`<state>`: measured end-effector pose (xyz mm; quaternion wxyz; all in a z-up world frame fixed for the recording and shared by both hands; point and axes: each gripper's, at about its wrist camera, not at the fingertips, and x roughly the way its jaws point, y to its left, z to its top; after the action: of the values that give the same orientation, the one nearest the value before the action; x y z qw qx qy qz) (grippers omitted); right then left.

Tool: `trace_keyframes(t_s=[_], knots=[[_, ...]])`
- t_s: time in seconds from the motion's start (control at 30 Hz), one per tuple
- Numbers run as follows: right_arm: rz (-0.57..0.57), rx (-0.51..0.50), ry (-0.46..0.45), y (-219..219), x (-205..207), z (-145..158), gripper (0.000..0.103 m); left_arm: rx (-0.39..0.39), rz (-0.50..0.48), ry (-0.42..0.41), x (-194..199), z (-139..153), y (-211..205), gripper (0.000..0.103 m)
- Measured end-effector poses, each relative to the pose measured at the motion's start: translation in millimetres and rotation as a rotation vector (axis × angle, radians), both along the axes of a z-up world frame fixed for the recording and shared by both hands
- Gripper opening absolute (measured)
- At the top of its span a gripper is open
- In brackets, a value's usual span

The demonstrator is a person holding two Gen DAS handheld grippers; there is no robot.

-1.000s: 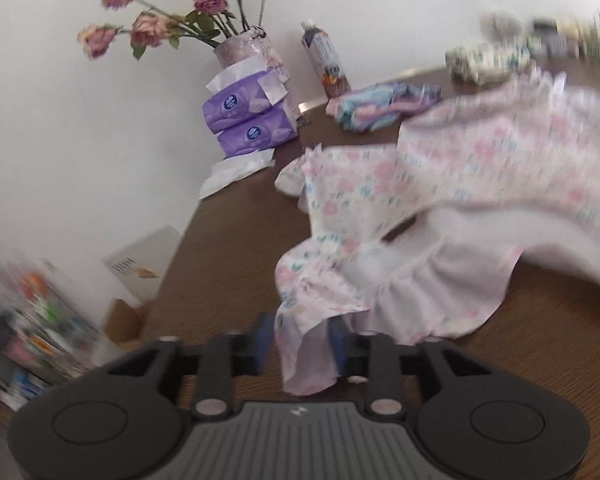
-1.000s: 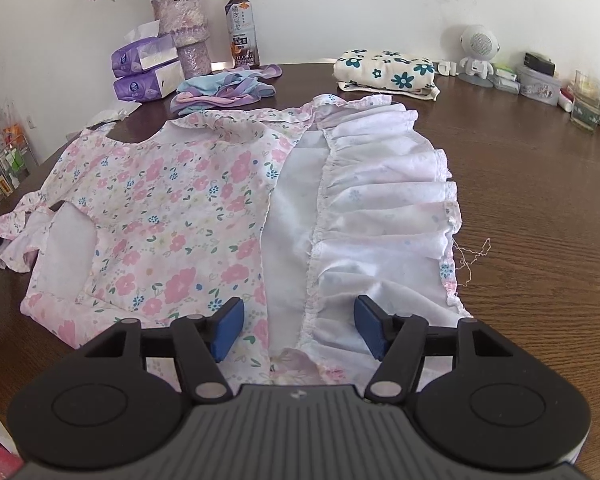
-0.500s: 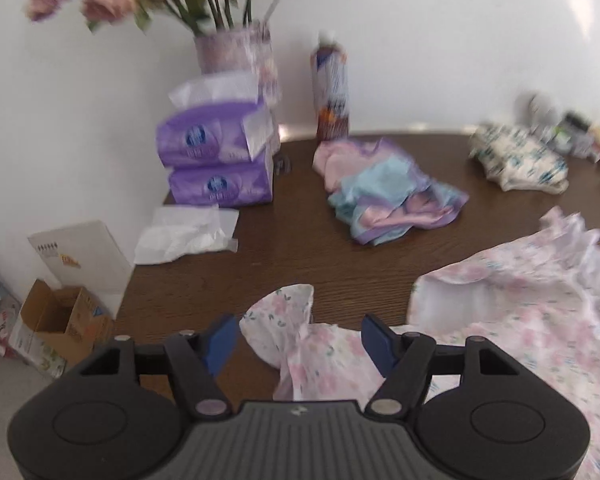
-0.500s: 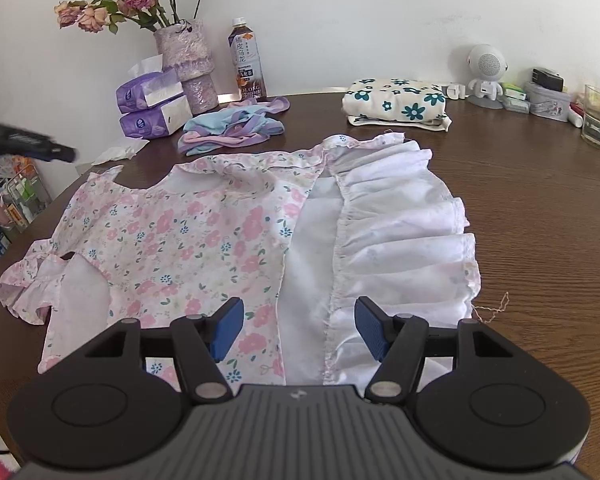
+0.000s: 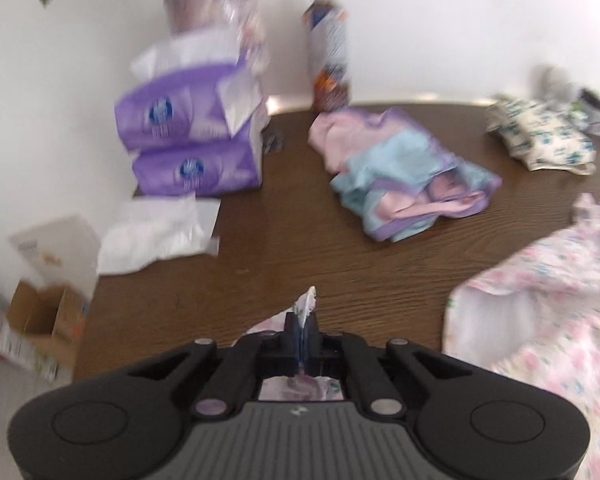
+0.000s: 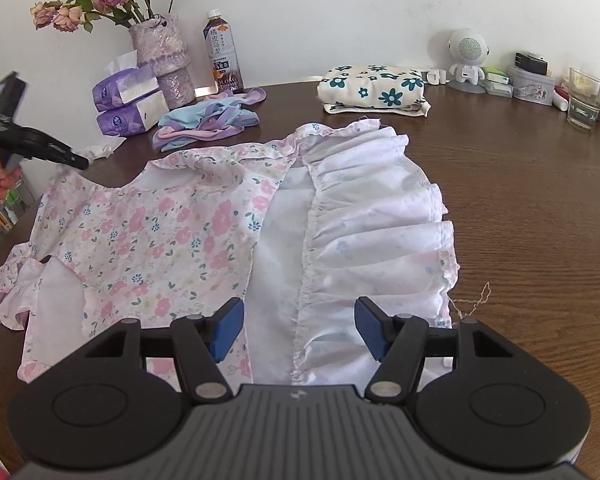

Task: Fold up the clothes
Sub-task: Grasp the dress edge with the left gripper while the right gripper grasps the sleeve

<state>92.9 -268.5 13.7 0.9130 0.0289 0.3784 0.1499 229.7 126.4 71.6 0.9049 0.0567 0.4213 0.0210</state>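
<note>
A pink floral dress (image 6: 172, 236) with a white ruffled skirt lies spread on the brown table (image 6: 540, 184); its bodice also shows at the right of the left wrist view, dress (image 5: 548, 304). My left gripper (image 5: 302, 334) is shut on the dress's far sleeve, a tip of fabric poking out above the jaws. In the right wrist view that left gripper (image 6: 78, 163) shows at the far left, held by a hand. My right gripper (image 6: 300, 330) hovers open over the dress's near edge with nothing between its fingers.
At the back stand two purple tissue packs (image 5: 192, 140), a flower vase (image 6: 162, 56), a drink bottle (image 6: 222, 54), a blue and pink crumpled garment (image 5: 408, 176), a folded flowered cloth (image 6: 374, 90), a small white speaker robot (image 6: 466, 58) and a glass (image 6: 584, 98). A cardboard box (image 5: 44, 316) sits below the table's left edge.
My left gripper let go of the near sleeve, swung open toward the far sleeve, and has now shut on it. The right gripper backed off slightly and stays open.
</note>
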Motion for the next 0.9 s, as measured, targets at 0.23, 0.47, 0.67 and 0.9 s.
trace_keyframes(t_s=[0.23, 0.47, 0.67, 0.9], knots=[[0.384, -0.113, -0.12, 116.6, 71.7, 75.9, 0.057, 0.12, -0.176, -0.146, -50.7, -2.4, -12.6, 0.001], [0.627, -0.263, -0.053, 252.2, 152.2, 62.9, 0.05, 0.266, -0.356, -0.296, -100.3, -10.3, -27.8, 0.001], [0.809, -0.328, -0.034, 299.1, 166.2, 44.1, 0.043, 0.641, -0.639, -0.343, -146.6, -54.7, -52.6, 0.001], [1.023, -0.479, -0.077, 333.0, 163.5, 24.0, 0.043, 0.815, -0.839, -0.295, -162.6, -87.1, -49.2, 0.003]])
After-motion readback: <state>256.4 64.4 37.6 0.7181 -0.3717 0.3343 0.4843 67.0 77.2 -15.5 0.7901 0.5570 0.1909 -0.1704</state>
